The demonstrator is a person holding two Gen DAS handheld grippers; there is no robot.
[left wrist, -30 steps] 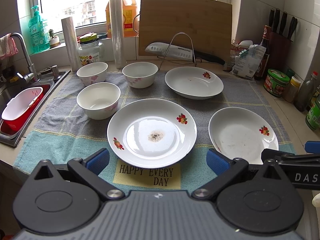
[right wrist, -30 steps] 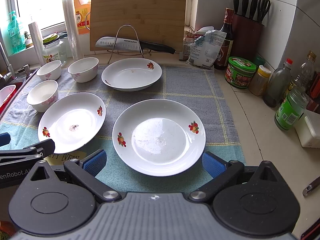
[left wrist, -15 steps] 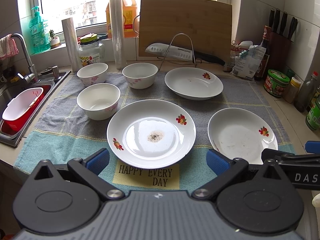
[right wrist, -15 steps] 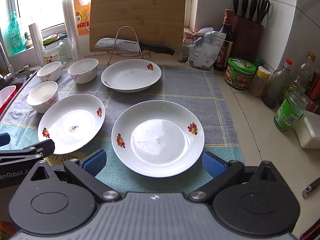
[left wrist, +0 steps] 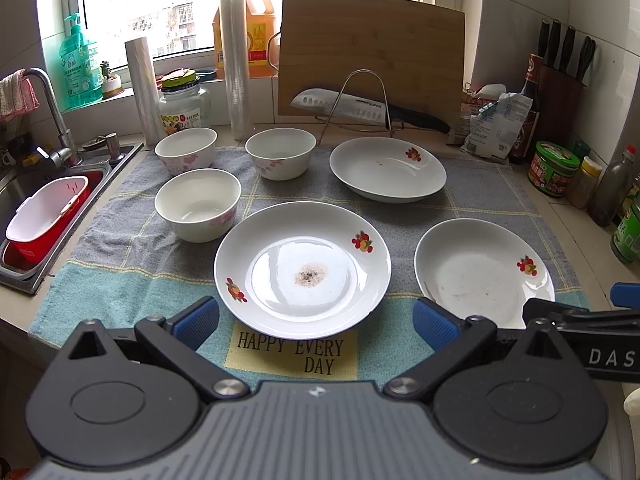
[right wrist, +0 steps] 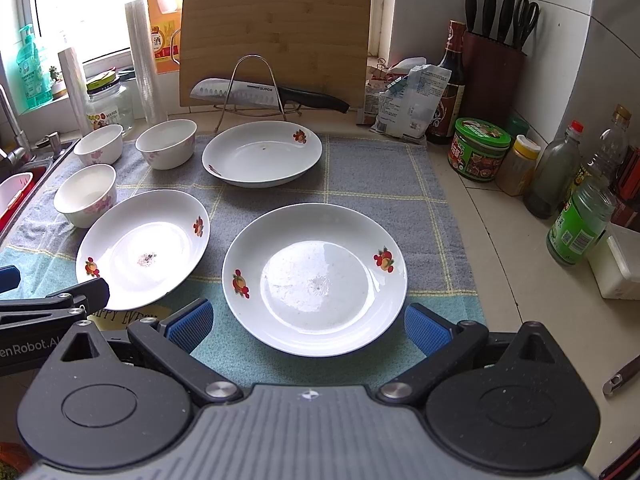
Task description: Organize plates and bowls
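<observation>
Three plates and three bowls sit apart on a grey-and-teal towel (left wrist: 120,280) spread over the worktop (right wrist: 520,320). The stained plate (left wrist: 303,270) lies just ahead of the left claw (left wrist: 316,316), whose blue pads stand wide apart with nothing between them. The right plate (right wrist: 315,279) lies just ahead of the right claw (right wrist: 306,316), likewise spread wide and empty. A far plate (left wrist: 387,169) rests near the back, in front of a wire rack (left wrist: 360,100) carrying a knife (left wrist: 360,108), with a wooden cutting board (left wrist: 372,52) leaning behind. The near bowl (left wrist: 197,204) is just left of the stained plate; two more bowls (left wrist: 186,151) (left wrist: 281,153) stand behind it. Beyond them stand film rolls (left wrist: 237,64), a glass jar (left wrist: 185,104) and an oil jug (left wrist: 250,28). A sink (left wrist: 24,200) with a red basin (left wrist: 44,216) borders the left; bottles (right wrist: 582,224), a green-lidded jar (right wrist: 478,148) and a knife block (right wrist: 494,68) crowd the right.
</observation>
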